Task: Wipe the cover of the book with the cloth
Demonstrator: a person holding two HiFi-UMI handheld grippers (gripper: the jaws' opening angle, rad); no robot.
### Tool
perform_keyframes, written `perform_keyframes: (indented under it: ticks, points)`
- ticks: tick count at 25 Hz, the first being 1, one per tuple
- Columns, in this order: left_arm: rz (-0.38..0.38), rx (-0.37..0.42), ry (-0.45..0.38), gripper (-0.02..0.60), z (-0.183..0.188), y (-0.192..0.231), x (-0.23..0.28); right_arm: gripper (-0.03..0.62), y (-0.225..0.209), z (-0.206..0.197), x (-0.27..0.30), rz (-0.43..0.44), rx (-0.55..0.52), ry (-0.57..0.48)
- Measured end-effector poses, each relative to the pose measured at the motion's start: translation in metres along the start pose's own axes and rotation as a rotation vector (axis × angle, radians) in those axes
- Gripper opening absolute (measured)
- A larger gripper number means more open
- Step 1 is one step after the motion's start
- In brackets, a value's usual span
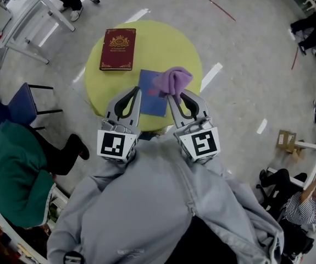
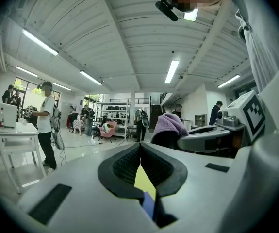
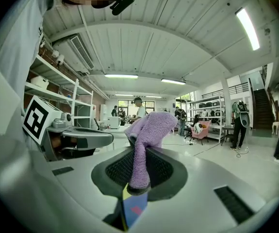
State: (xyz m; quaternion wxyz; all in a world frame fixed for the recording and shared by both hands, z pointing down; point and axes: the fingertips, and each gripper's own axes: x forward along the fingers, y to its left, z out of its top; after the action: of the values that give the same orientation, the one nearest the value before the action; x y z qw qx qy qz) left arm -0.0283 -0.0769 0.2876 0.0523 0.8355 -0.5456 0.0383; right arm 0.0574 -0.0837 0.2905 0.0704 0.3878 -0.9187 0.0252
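right gripper (image 1: 172, 96): clamped on cloth (image 1: 173, 80) | left gripper (image 1: 138, 91): jaws together, empty

Round yellow table (image 1: 163, 43) beneath the fingers (image 1: 136, 103); glossy grey floor (image 1: 245, 54); white ribbed ceiling (image 2: 129, 42), fluorescent strip lights (image 2: 172, 71); white metal shelving (image 3: 57, 89).

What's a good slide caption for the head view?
Right gripper holds a purple cloth over a yellow table bearing a blue book and a red book; left gripper shut, empty.
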Motion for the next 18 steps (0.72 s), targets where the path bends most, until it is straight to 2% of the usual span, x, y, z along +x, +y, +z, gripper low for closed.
perform_keyframes:
  ticks: [7,18]
  points:
    - [-0.026,-0.001,0.016,0.018,-0.003,0.012,0.009,0.072,-0.002,0.004,0.018,-0.018,0.047,0.024]
    - [-0.038,-0.046,0.079,0.018,-0.048,0.026,0.019,0.072,0.002,-0.053,0.059,0.118,-0.039,0.214]
